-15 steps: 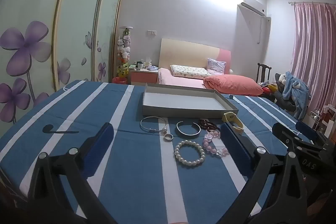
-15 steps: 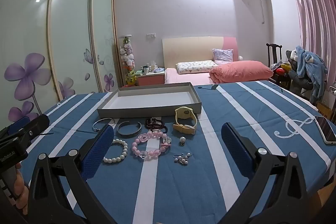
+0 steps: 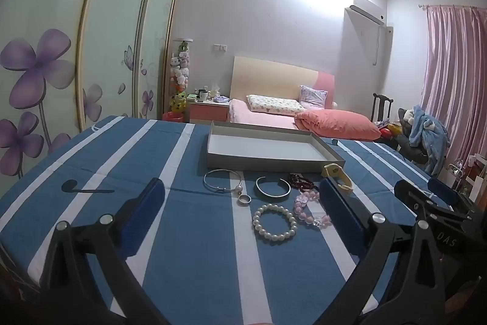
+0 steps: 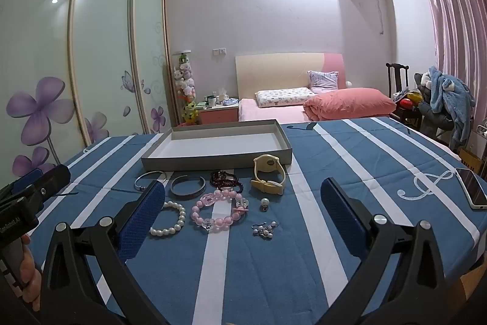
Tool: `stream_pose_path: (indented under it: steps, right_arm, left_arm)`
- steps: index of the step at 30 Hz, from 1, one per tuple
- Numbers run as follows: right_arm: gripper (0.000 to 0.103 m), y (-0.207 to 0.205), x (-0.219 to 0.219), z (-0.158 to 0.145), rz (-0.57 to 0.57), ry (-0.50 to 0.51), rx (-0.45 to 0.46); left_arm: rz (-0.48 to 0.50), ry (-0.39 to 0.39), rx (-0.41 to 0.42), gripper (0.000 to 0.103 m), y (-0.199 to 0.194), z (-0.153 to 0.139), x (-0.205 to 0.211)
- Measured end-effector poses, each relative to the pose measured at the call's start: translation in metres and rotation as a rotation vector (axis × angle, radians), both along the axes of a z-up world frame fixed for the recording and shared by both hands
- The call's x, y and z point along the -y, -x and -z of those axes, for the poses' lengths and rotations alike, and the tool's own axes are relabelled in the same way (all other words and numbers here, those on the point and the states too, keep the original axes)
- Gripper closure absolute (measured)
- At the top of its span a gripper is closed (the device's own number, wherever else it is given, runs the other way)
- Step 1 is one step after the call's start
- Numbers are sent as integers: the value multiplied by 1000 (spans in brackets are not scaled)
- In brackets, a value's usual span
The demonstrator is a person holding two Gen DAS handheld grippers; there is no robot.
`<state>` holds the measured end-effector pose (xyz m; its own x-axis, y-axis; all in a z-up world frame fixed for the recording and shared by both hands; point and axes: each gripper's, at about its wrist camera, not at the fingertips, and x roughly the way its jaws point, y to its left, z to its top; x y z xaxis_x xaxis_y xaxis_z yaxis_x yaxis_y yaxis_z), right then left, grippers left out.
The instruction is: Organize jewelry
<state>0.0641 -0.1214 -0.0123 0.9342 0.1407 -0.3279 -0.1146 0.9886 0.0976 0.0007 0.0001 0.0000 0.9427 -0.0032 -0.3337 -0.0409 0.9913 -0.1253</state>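
Jewelry all sits loose on the striped tablecloth (image 4: 350, 160), ahead of both claws. Left gripper (image 3: 242, 200) and right gripper (image 4: 243, 195) gape wide, holding nothing. Pearl bracelet (image 3: 274, 222), pink bead bracelet (image 4: 219, 210) and earrings (image 4: 265, 229) lie between the right fingers; grey tray (image 4: 283, 139) beyond them.

We see a phone (image 4: 473, 188) at the worktop's right edge, a bed (image 4: 274, 111) with a pink duvet (image 4: 350, 104) far behind, pink curtains (image 4: 450, 20) right
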Motion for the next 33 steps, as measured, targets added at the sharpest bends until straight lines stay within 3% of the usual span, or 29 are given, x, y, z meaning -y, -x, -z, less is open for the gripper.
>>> stream_pose_path:
  steps: [33]
  right_arm:
    - [2, 1, -1, 1, 1, 0, -1]
  left_arm:
    - [1, 7, 3, 4, 2, -5, 3]
